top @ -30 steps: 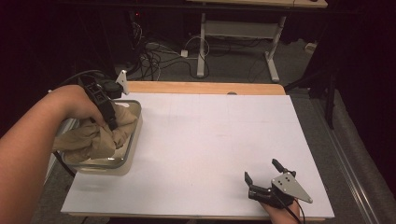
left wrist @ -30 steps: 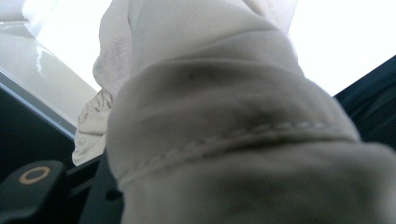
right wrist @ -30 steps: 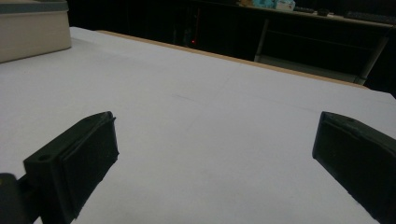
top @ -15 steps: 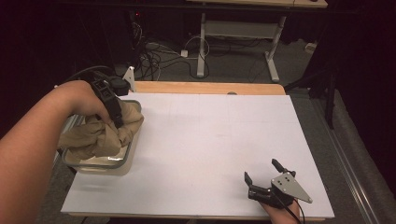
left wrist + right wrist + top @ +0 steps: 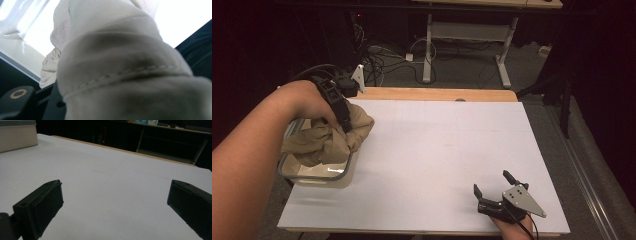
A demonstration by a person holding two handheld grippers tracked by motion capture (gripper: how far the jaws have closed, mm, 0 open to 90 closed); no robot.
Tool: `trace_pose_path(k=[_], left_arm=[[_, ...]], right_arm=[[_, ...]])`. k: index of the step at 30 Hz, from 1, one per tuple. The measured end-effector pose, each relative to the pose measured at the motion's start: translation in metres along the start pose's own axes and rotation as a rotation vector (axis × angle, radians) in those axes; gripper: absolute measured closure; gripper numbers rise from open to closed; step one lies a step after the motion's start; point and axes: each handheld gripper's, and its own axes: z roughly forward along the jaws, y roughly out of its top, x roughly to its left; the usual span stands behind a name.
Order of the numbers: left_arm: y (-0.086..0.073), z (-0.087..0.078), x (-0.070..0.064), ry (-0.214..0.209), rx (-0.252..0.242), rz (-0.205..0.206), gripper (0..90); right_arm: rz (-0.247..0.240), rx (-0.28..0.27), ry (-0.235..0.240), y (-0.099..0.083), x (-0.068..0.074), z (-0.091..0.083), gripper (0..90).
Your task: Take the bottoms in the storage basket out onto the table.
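While the left gripper (image 5: 343, 114) grips a bunched tan cloth (image 5: 328, 138) above a shallow tray (image 5: 314, 174) at the white table's (image 5: 437, 160) left edge, the right gripper (image 5: 493, 194) rests near the front right corner, jaws spread wide and empty.

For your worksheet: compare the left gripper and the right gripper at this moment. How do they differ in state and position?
The left gripper is shut on the beige cloth, raised over the tray; the right gripper is open and holds nothing. The left is at the table's far left, the right low at its near right edge. Both are black and hand-held.
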Motion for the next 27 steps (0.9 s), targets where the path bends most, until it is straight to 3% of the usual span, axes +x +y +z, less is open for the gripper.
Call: trace_pose_path(k=[11,27], left_arm=[[0.007,-0.013,-0.01,0.0,-0.028,0.02,55.5],[0.032,-0.013,-0.031,-0.008,-0.046,0.063,55.4]], right_arm=[[-0.001,0.002,-0.001,0.0,0.0,0.0,1.3],[0.001,0.004,-0.001,-0.001,0.0,0.001,1.3]])
